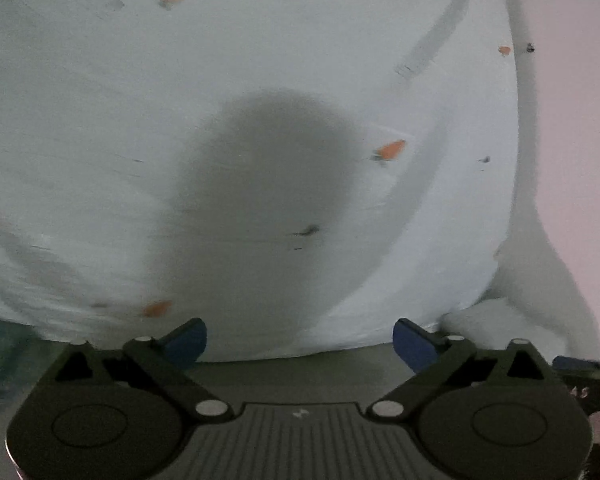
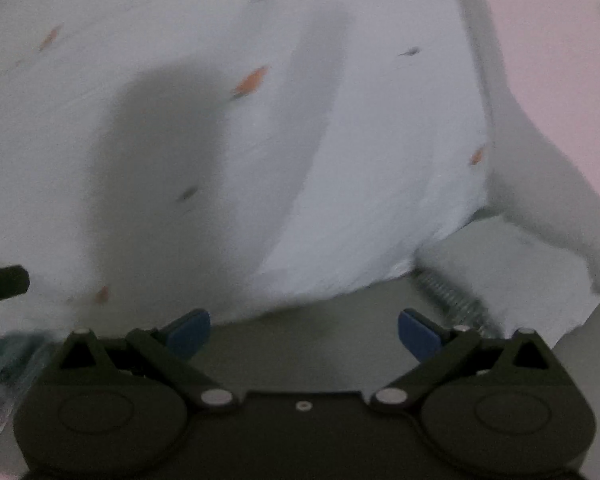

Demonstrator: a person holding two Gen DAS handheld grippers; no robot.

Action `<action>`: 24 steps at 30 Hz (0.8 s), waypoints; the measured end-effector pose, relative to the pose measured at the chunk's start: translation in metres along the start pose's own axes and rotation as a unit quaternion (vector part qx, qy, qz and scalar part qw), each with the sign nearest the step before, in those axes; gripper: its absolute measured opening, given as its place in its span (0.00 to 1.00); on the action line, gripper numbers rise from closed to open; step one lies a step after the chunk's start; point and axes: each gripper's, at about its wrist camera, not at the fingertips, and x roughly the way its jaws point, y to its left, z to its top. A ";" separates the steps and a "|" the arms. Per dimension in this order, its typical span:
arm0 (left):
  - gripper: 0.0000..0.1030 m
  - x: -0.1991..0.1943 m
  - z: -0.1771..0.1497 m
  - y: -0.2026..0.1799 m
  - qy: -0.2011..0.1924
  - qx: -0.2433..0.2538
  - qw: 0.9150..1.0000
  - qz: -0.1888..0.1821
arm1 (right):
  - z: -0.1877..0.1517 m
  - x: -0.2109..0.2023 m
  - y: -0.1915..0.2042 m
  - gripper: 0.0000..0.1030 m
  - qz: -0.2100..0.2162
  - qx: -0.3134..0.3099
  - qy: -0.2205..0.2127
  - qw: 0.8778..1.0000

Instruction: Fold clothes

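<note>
From my left wrist camera, the left gripper (image 1: 300,342) is spread wide and holds nothing, its blue pads (image 1: 188,340) clear of everything. A white cloth (image 1: 260,120) with small orange marks fills nearly the whole view, blurred, with a round dark shadow at its centre. Its lower edge lies just ahead on a grey surface (image 1: 292,372).

From my right wrist camera, the right gripper (image 2: 304,338) is likewise released and empty. The cloth (image 2: 340,160) blocks the view ahead. A ribbed strip (image 2: 452,296) shows under its right edge.
</note>
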 end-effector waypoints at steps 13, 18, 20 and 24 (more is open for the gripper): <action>1.00 -0.150 -0.063 0.039 0.063 -0.067 0.995 0.024 | -0.079 -0.145 0.112 0.99 0.040 -0.101 0.000 0.994; 1.00 -0.181 -0.075 0.045 0.070 -0.079 0.994 0.015 | -0.096 -0.182 0.127 0.99 0.043 -0.124 0.001 0.991; 1.00 -0.190 -0.080 0.045 0.077 -0.075 0.994 0.019 | -0.105 -0.190 0.128 0.99 0.040 -0.123 0.019 0.991; 1.00 -0.203 -0.091 0.040 0.095 -0.047 0.994 0.031 | -0.121 -0.205 0.128 0.99 0.037 -0.121 0.044 0.991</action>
